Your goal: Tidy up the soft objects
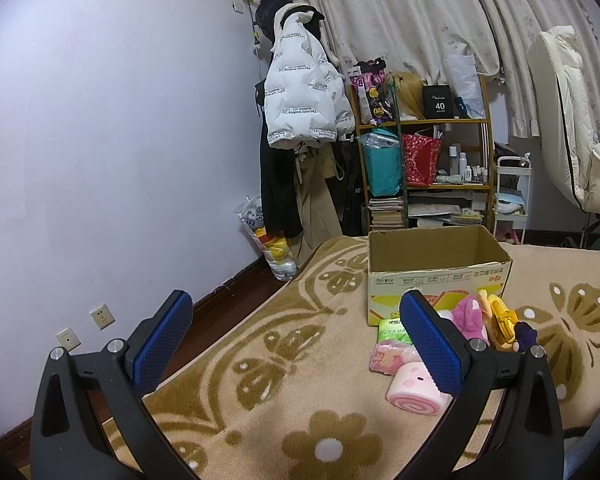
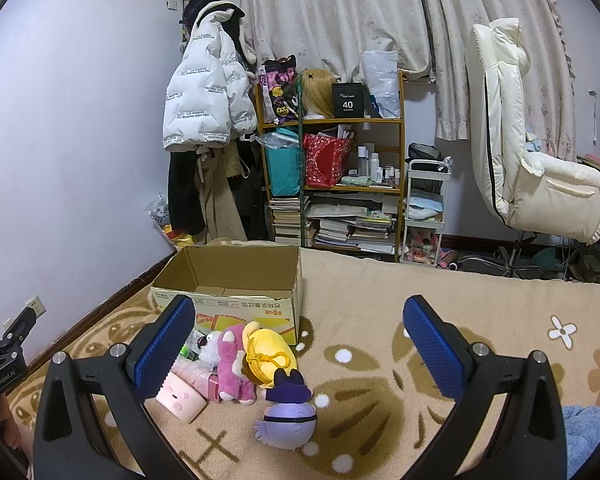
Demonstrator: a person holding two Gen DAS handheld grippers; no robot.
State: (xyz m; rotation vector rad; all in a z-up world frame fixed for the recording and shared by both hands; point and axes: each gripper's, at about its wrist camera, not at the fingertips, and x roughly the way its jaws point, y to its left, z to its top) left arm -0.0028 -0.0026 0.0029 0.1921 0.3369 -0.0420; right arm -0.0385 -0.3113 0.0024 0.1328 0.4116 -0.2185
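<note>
An open cardboard box (image 1: 436, 276) (image 2: 236, 280) sits on a tan patterned blanket. In front of it lies a heap of soft toys: a pink swirl-roll plush (image 1: 414, 390) (image 2: 180, 396), a pink bear (image 1: 470, 318) (image 2: 232, 364), a yellow plush (image 1: 500, 320) (image 2: 266, 350), a purple plush with a dark hat (image 2: 286, 416) (image 1: 525, 334), and tissue packs (image 1: 392, 346). My left gripper (image 1: 296, 340) hovers open, left of the heap. My right gripper (image 2: 300, 344) hangs open above the toys. Neither holds anything.
Beyond the bed edge stand a cluttered wooden shelf (image 2: 332, 168), a coat rack with a white puffer jacket (image 1: 304, 92), a small white cart (image 2: 424, 208) and a white reclining chair (image 2: 528, 160). The left gripper's body (image 2: 4, 356) shows at the right wrist view's left edge.
</note>
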